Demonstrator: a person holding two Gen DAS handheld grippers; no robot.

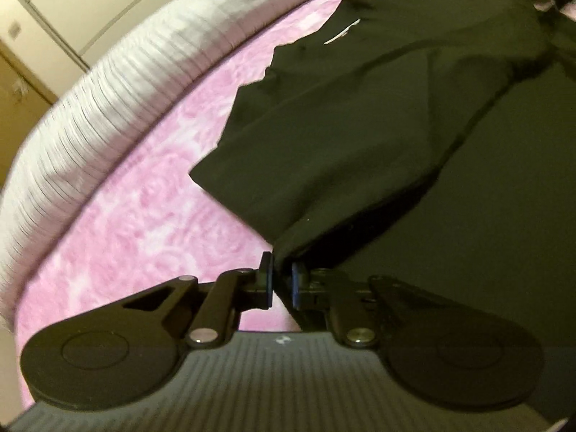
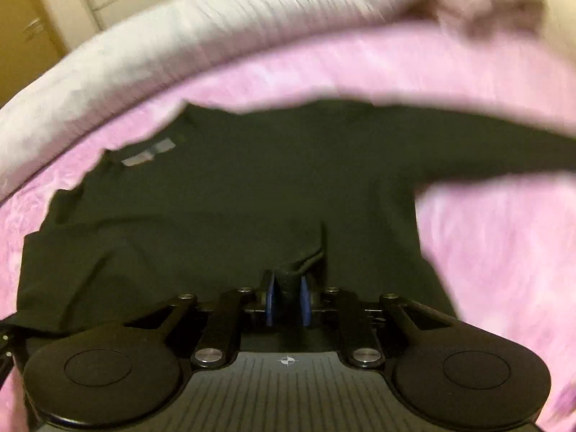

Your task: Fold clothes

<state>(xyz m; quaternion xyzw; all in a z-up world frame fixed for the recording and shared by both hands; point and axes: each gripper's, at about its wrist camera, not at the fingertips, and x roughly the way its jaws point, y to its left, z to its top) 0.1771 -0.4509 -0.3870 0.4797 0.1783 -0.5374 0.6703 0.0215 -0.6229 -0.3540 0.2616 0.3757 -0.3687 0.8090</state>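
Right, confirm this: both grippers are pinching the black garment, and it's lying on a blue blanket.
Not quite. The blanket is pink, not blue, as the left wrist view shows. The rest holds: the left gripper and right gripper each pinch the black garment.

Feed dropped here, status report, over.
Left gripper shut on black shirt. Right gripper shut on same shirt. Shirt lies on pink blanket. Nothing in the way.

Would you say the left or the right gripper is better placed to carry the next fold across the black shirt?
Probably the left gripper: it pinches the black shirt at an outer edge beside bare pink bedspread. The right gripper holds a bunch mid-cloth.
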